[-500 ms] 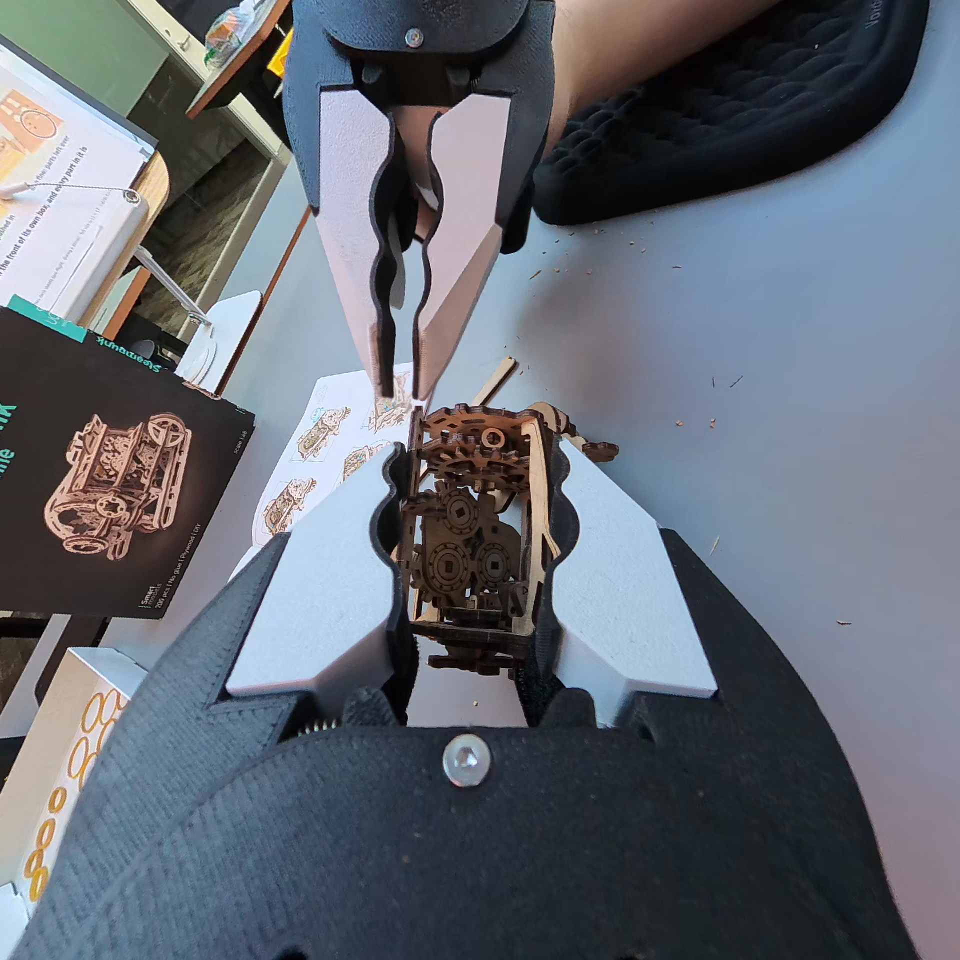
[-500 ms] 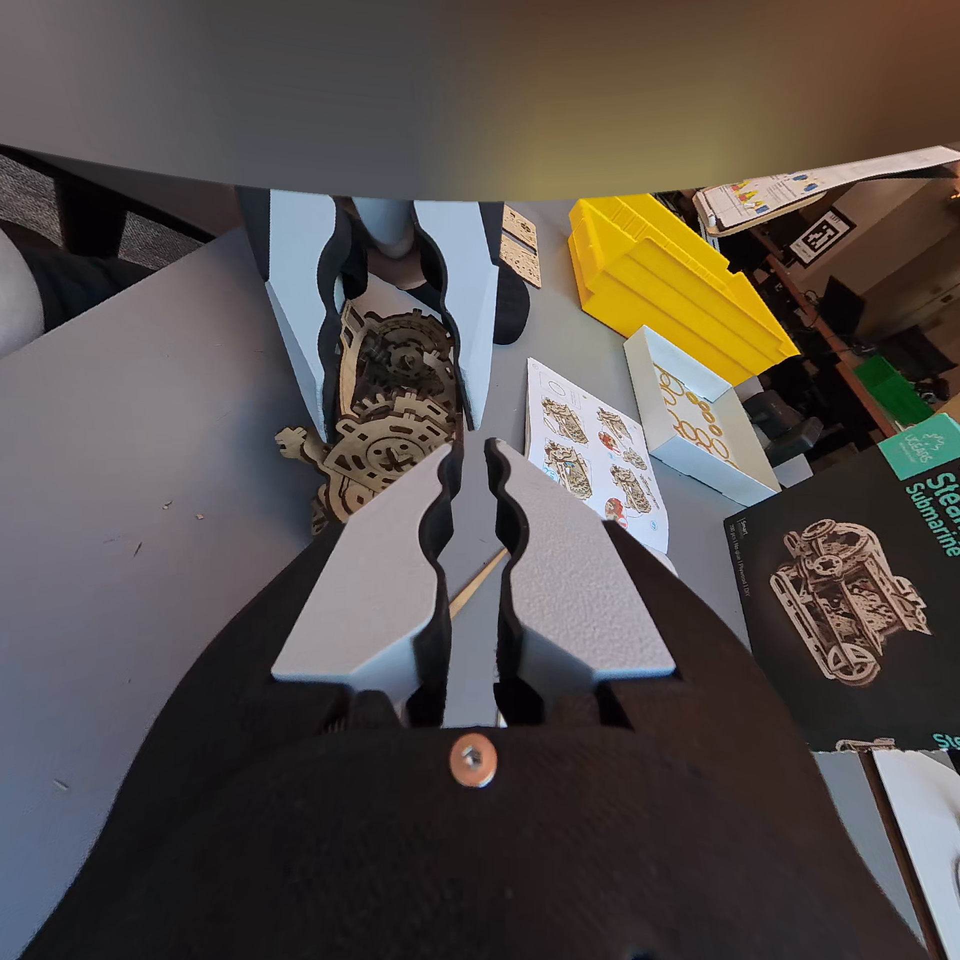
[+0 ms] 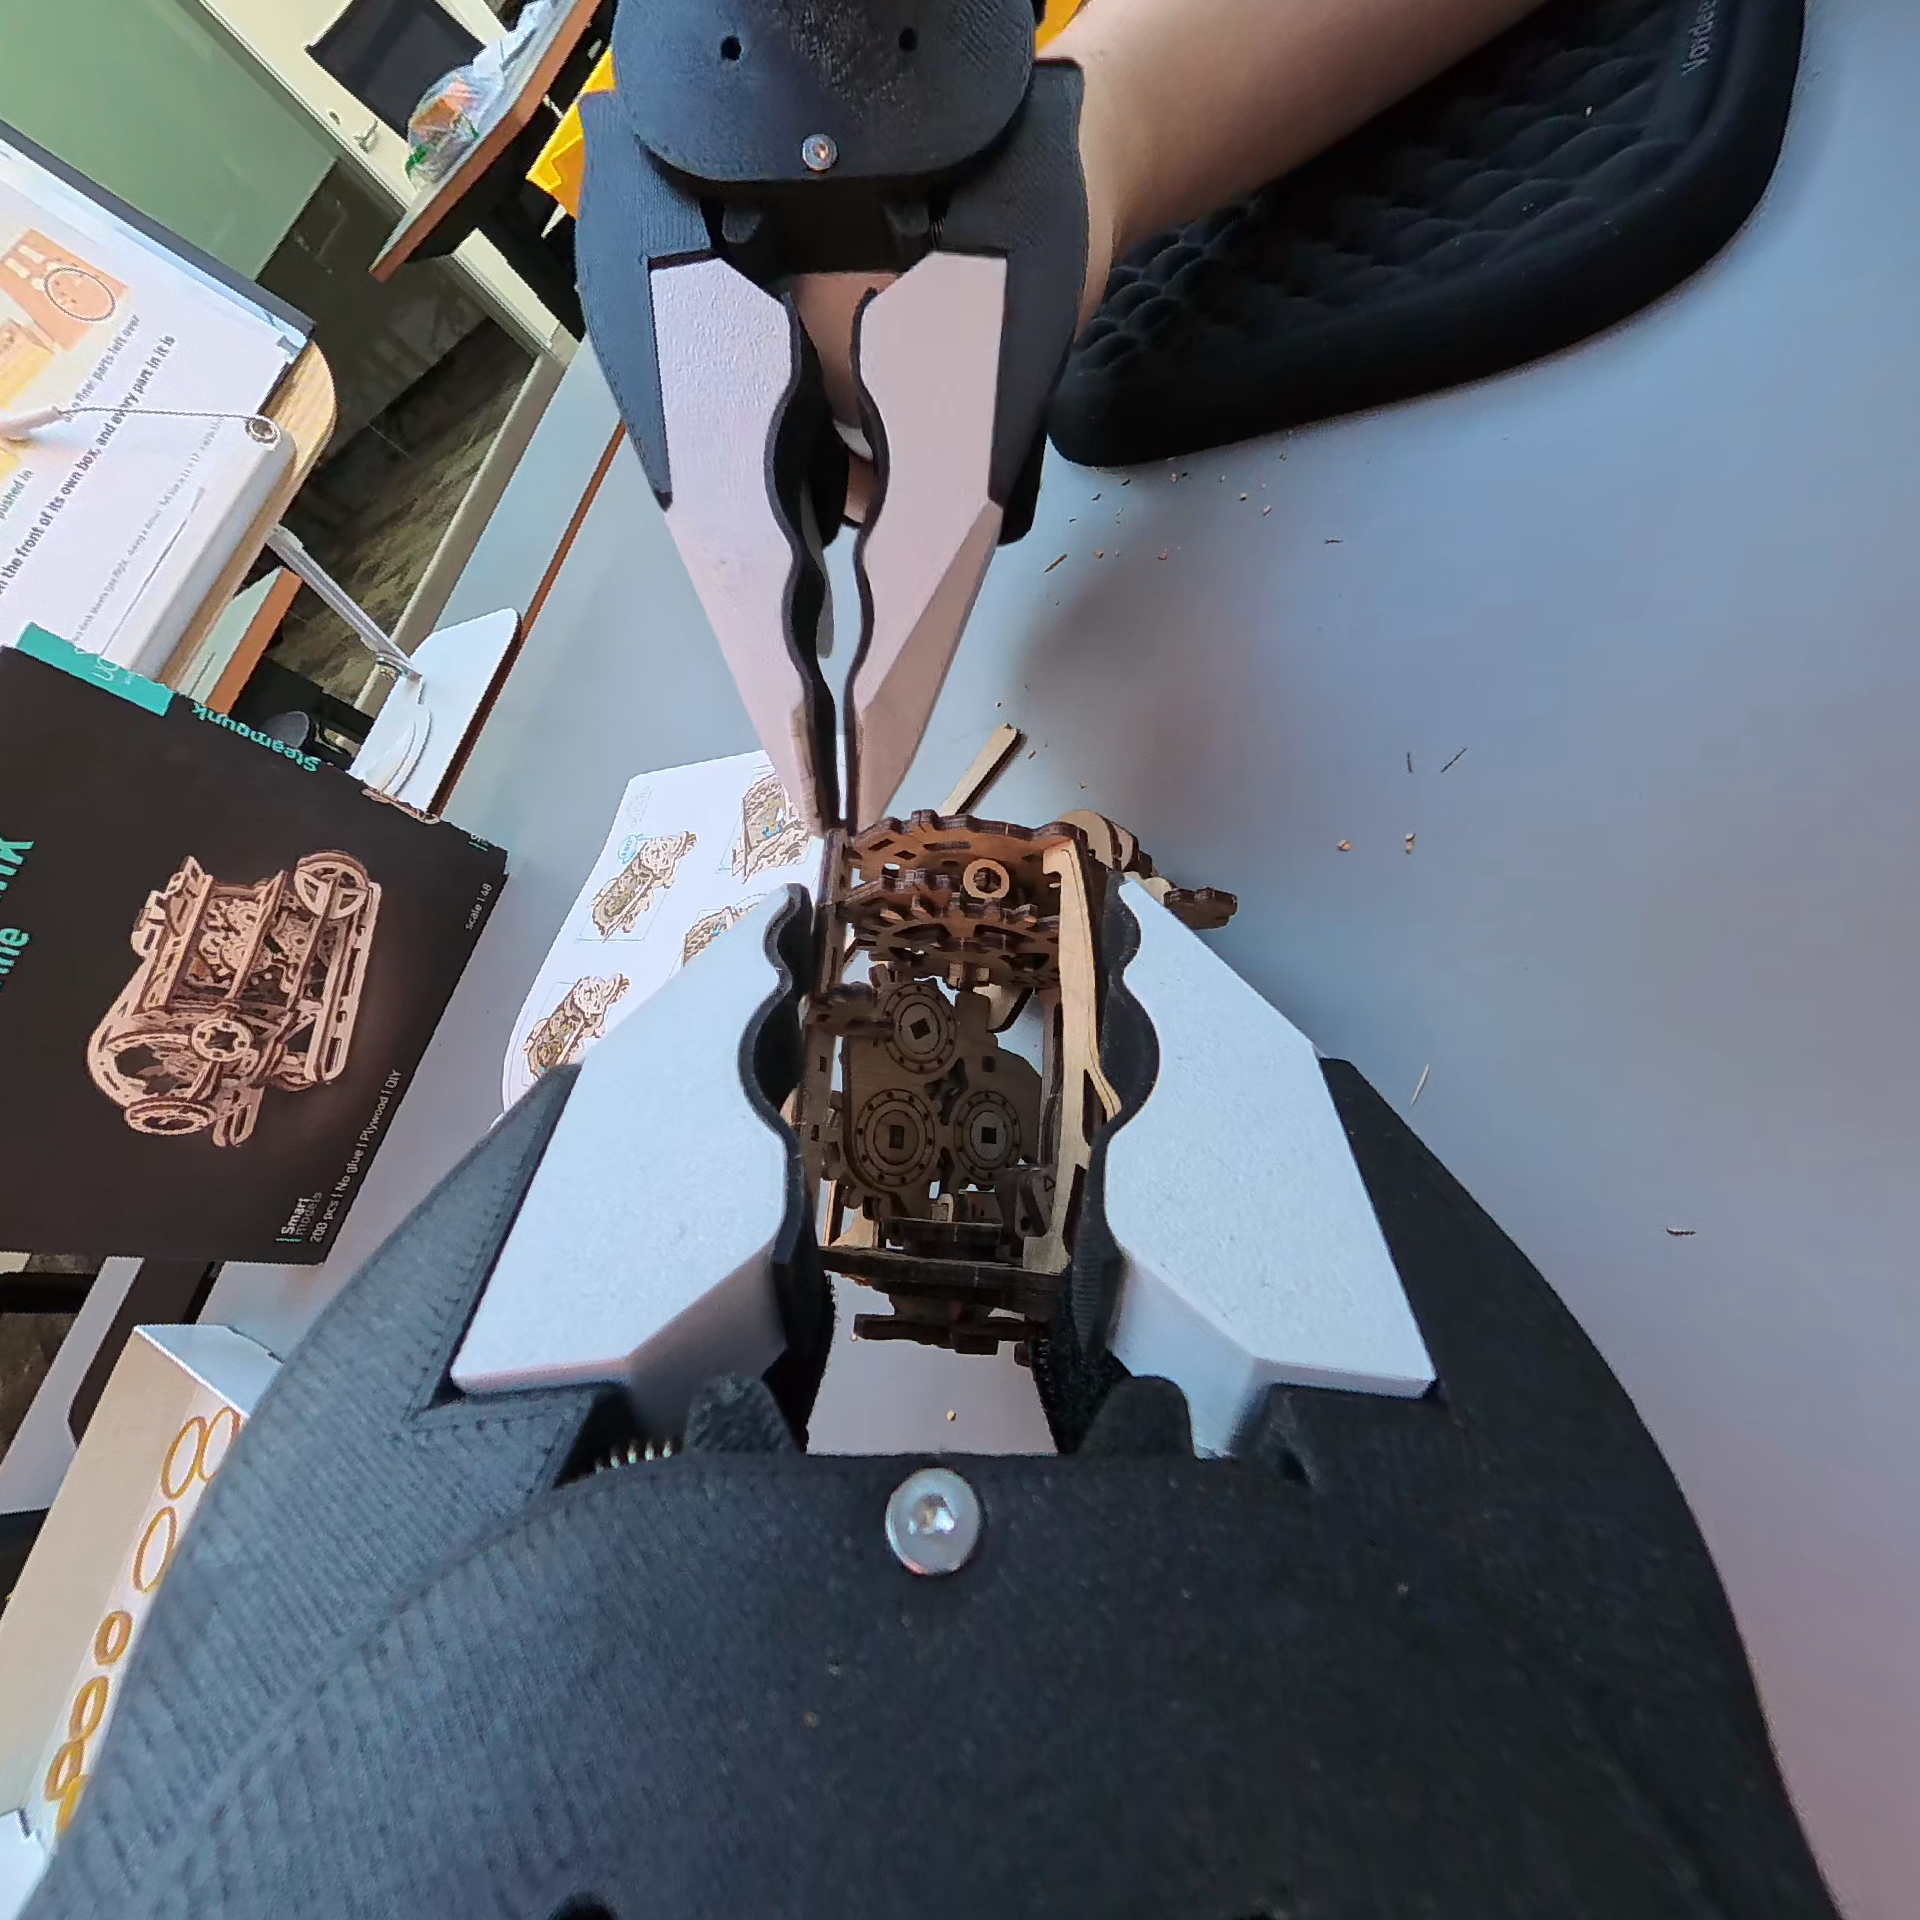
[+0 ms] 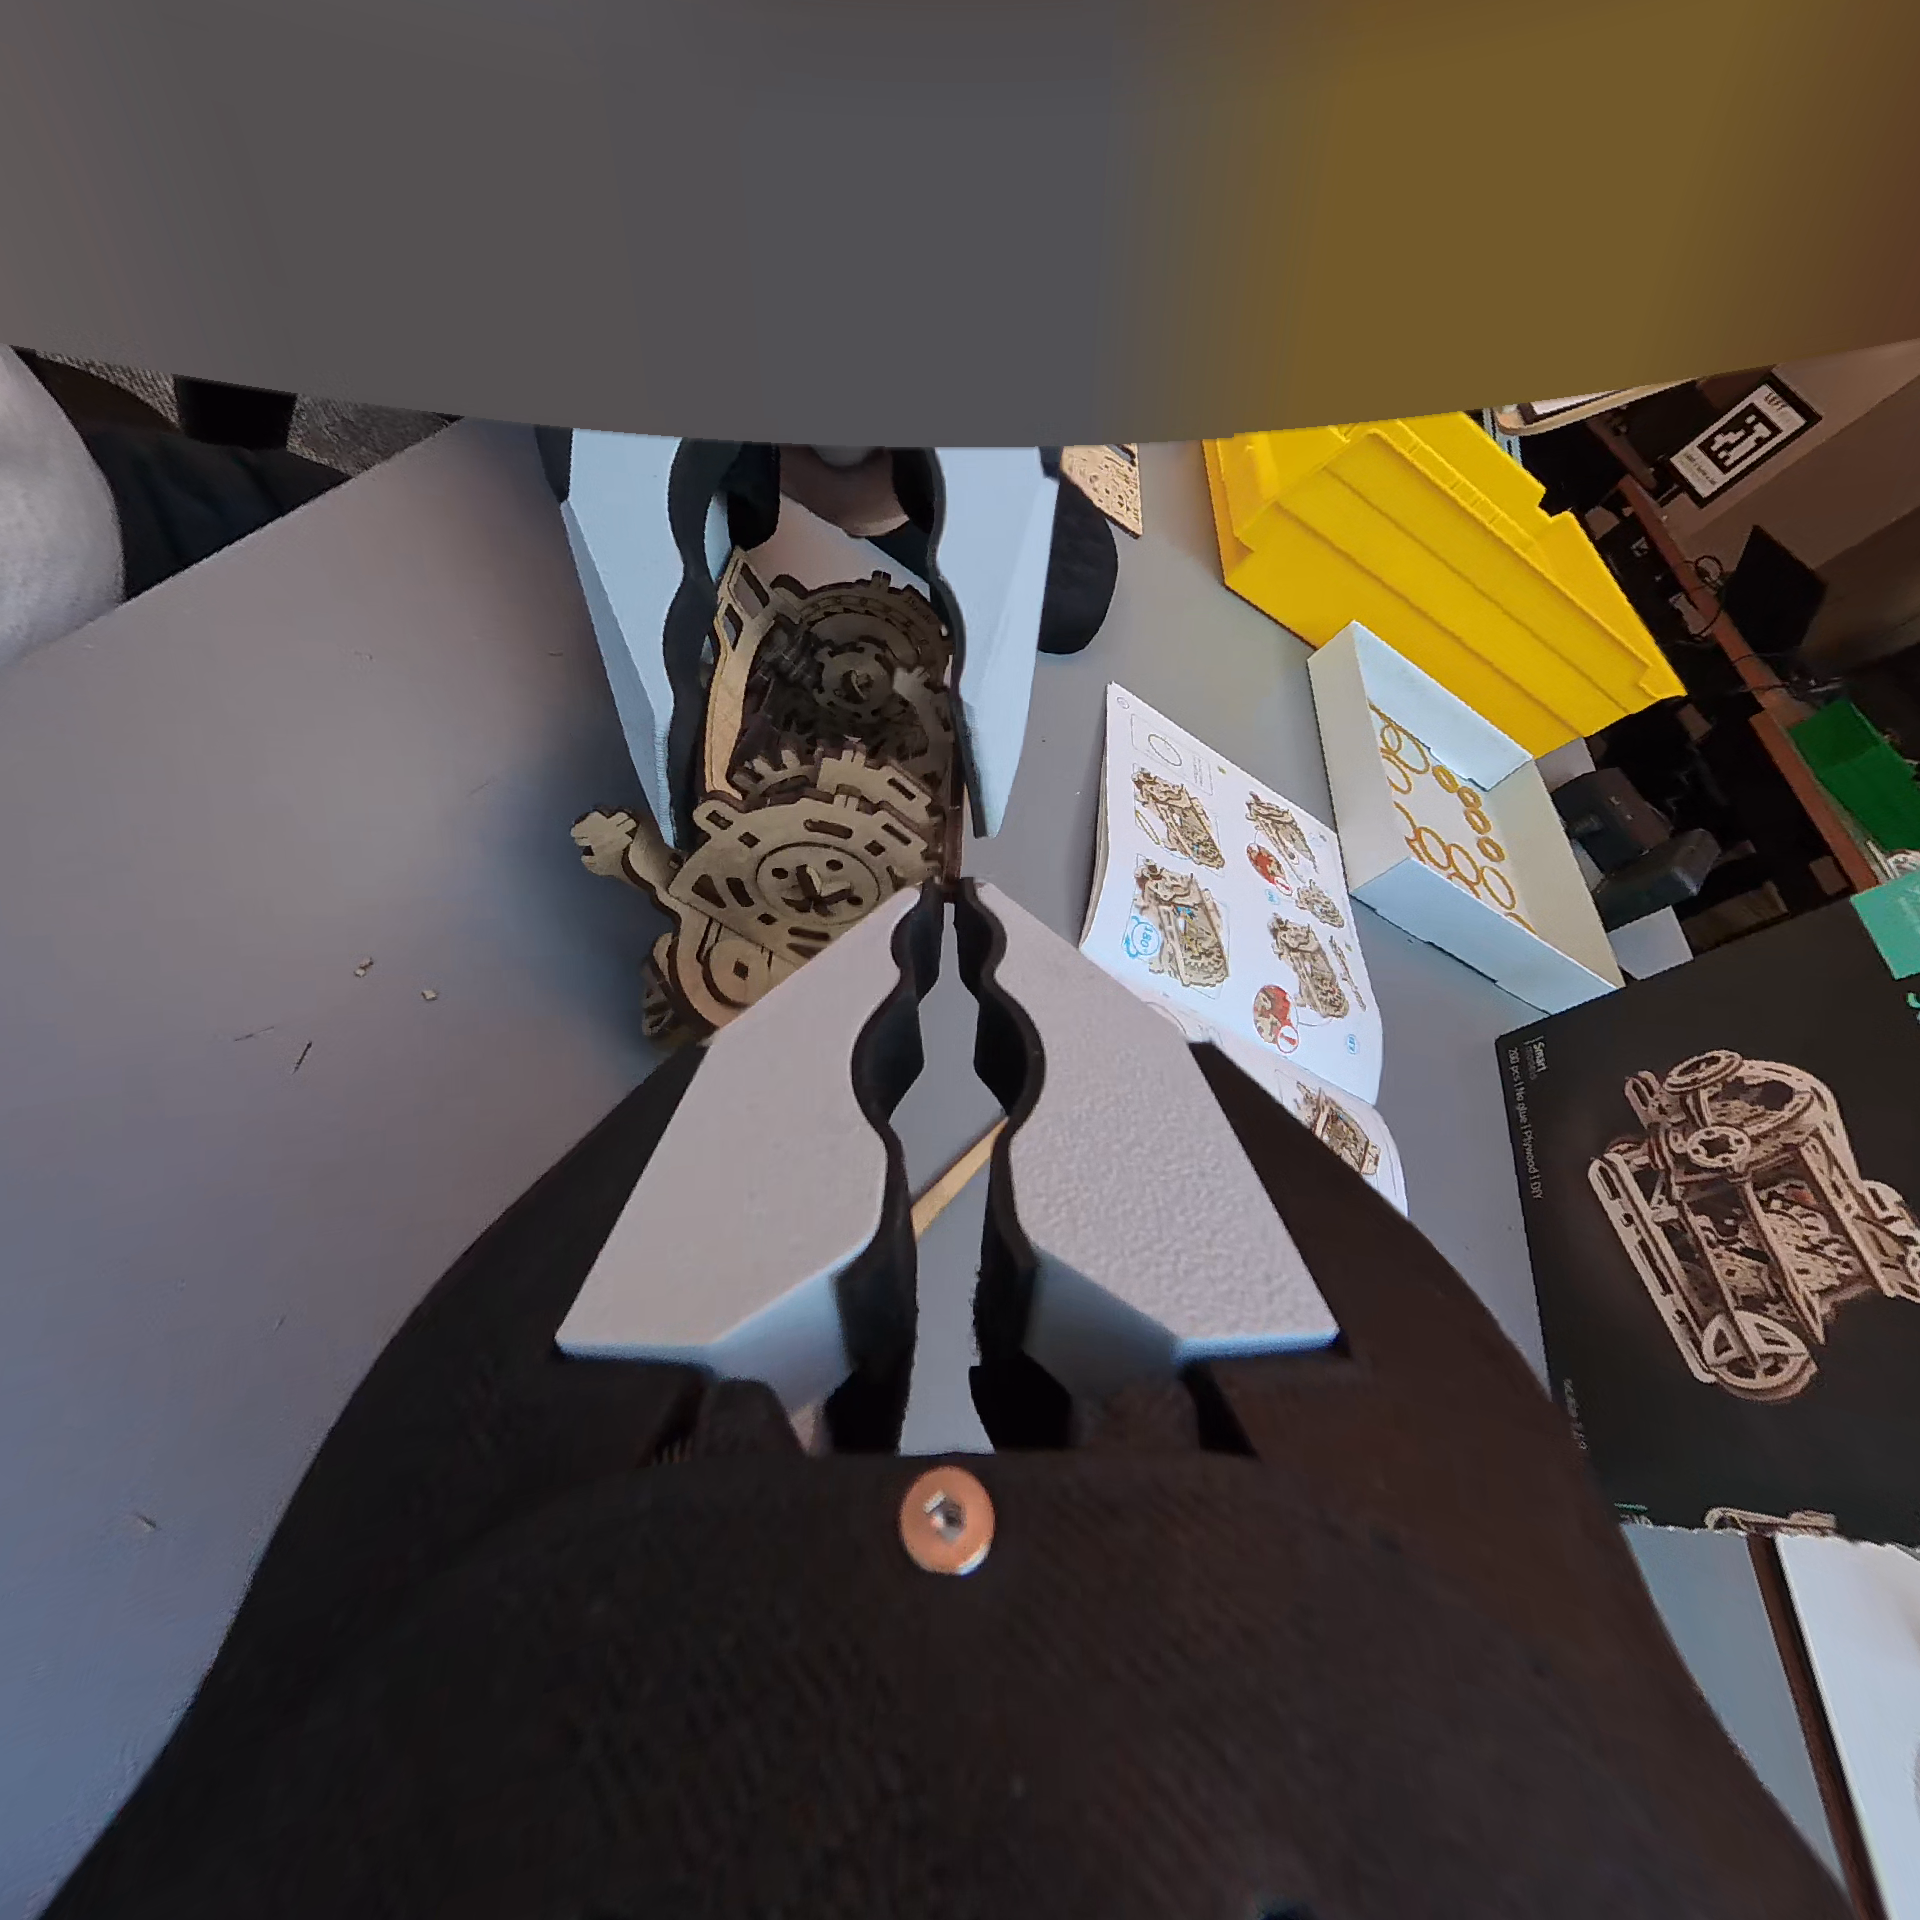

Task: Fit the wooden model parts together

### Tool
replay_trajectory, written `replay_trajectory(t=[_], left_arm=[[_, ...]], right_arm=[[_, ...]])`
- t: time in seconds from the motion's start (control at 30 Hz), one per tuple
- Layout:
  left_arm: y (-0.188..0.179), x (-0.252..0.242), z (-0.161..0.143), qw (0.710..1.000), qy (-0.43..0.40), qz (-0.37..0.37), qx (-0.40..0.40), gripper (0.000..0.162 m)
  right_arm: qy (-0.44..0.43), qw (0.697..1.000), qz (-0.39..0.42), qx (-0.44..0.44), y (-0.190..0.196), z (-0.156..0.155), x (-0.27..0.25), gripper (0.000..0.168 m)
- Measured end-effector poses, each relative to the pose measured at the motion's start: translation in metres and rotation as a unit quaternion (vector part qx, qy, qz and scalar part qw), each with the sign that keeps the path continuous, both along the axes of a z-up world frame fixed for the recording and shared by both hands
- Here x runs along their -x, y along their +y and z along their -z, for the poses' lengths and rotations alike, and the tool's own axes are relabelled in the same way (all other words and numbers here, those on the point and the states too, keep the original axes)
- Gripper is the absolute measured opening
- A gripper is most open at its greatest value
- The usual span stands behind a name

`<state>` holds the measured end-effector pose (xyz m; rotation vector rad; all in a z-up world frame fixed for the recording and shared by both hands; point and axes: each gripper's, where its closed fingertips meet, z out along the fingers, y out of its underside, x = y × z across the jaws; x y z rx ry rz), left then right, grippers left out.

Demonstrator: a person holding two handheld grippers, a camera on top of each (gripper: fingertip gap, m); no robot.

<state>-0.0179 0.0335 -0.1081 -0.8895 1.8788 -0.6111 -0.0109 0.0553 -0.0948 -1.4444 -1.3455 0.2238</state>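
Grey tabletop [image 3: 1455, 831] flecked with wood chips, black kit box [image 3: 208, 935] off to one side. Left gripper [image 3: 951, 1039] clamped on the wooden gear model [image 3: 935, 1039] standing on the table. Right gripper [image 4: 948, 904] pinched nearly closed at the model's upper corner — whether on a part, cannot tell. Risk, as a judgement: off-line push snapping thin plywood or skewing the model in the clamp. Versus half a second ago — right tips narrower and closer in.

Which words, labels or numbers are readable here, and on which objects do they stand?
I do not quote writing. It stands on:
black box: teal and white print
instruction booklet: tiny marks, unreadable
white sheet: printed lines
black pad: embossed brand
white marker card: black pattern only
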Motion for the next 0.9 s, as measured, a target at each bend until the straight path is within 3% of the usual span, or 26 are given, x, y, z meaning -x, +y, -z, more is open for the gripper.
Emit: replay_trajectory(t=[0.9], left_arm=[[-0.0007, 0.0019, 0.0011, 1.0, 0.005, 0.005, -0.001, 0.055]], right_arm=[[-0.089, 0.984, 0.015, -0.156, -0.0027, -0.0037, 0.0023, 0.002]])
